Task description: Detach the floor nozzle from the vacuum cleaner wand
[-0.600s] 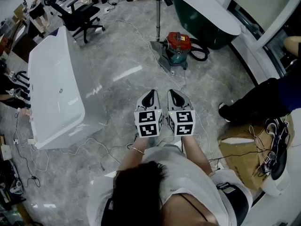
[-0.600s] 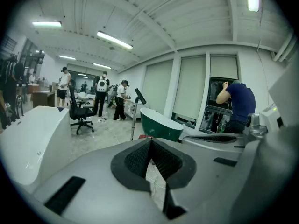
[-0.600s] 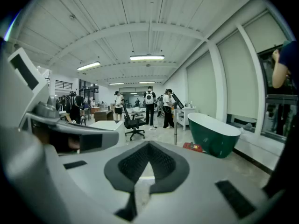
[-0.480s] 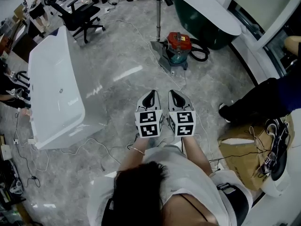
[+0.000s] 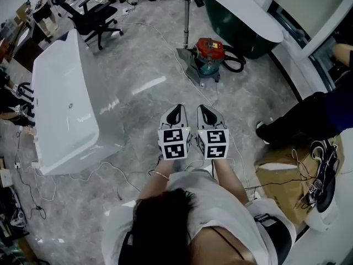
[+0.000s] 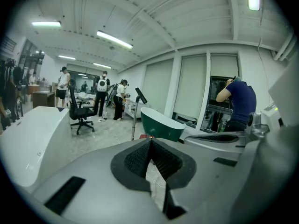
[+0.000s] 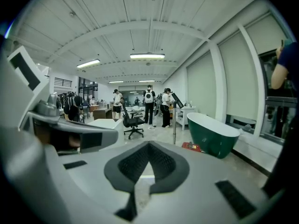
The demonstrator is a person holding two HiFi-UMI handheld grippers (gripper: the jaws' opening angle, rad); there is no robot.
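While carried side by side above the grey floor (image 5: 138, 65), register in the head view as left gripper (image 5: 175, 114) and right gripper (image 5: 205, 114), noses toward the vacuum cleaner (image 5: 208, 55) and well apart from it. Shows wand (image 5: 186, 15) upright beside the red-and-teal canister, floor nozzle (image 5: 188, 62) flat at its foot and, by the look of it, not yet off; joint too small to read. Lists also white bathtub (image 5: 60, 104) at left, green bathtub (image 5: 231, 32) beyond the canister, office chair (image 5: 94, 18) far left. Progress, as judged: nothing done; approach, hold on wand and nozzle, and release all left. Left gripper view: shows fingers (image 6: 135, 160) pressed together at the tips, nothing pinched, only floor through the slot beneath; touches nothing. Places wand (image 6: 134, 120) beyond the tips, in front of green bathtub (image 6: 161, 125); nozzle hidden behind the gripper's own body. Right gripper view: shows fingers (image 7: 131, 164) likewise closed tip to tip, empty, in contact with nothing. Places wand (image 7: 174, 125) upright past the tips, vacuum cleaner (image 7: 191, 147) red at its base, green bathtub (image 7: 215, 132) just right of both; nozzle too small to pick out.
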